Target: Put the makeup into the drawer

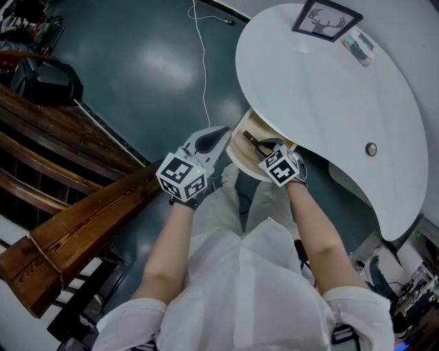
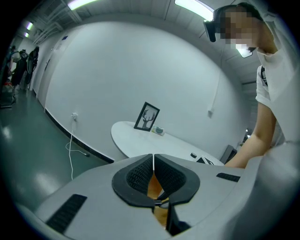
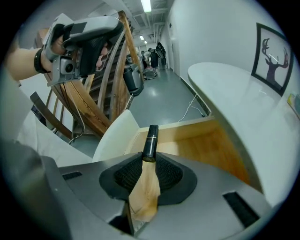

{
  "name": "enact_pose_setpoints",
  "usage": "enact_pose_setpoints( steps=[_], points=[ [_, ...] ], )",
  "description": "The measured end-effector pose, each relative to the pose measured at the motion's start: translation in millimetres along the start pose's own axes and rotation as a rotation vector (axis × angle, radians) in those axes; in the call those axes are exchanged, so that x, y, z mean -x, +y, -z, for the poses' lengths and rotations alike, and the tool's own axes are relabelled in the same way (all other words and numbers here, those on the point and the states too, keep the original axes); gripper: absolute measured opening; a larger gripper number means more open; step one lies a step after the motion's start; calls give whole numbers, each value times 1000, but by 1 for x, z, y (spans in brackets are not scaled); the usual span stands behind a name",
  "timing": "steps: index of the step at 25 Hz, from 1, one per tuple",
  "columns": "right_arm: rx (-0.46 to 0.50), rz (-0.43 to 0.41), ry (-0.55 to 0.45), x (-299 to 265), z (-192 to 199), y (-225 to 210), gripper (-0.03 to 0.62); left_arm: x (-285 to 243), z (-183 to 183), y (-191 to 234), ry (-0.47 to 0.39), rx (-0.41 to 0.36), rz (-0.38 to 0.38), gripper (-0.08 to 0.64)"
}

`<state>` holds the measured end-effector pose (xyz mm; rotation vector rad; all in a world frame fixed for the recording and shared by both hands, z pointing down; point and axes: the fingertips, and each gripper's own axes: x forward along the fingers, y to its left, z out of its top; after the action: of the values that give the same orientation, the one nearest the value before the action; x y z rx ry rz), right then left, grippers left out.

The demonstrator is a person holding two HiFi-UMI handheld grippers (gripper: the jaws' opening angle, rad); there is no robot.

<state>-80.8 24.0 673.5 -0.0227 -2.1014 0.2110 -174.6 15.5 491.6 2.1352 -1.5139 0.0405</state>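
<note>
A slim black makeup tube is clamped between the pads of my right gripper and sticks out past the fingertips. It hangs over the open drawer, whose inside is bare light wood. From the head view, the right gripper points steeply down into the drawer, which is pulled out from under the white table, and the tube shows as a dark stick. My left gripper hovers just left of the drawer, its jaws closed together with nothing between them.
A framed deer picture, a small pale item and a small round object sit on the table. Wooden benches stand to the left on the dark green floor. A white cable runs across the floor near the table.
</note>
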Motion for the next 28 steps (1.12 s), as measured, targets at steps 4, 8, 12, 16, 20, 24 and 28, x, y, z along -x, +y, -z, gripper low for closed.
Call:
enact_pose_setpoints(
  steps=[4,8,12,16,20,24,28],
  points=[
    [32,-25,46,-25,7,-3,84,-2,7,10,9,1,-7,21],
    [65,-53,100,-51,18,-6,84,-2,12,18,7,10,-18,21],
    [92,-78,154,-74,30,-12,84,-5,16,25,6,12,-25,21],
    [113,-104,191,-91,40,-11,84,-7,19,30,1,19,-28,21],
    [118,-111,209,-104,43,-11,84,-10,22,35,-4,22,-30,21],
    [125,-110,222,-113,47,-7,84,-10,24,35,-2,22,-24,21],
    [124,-115,231,-117,48,-6,84,-10,26,33,0,23,-22,21]
  ],
)
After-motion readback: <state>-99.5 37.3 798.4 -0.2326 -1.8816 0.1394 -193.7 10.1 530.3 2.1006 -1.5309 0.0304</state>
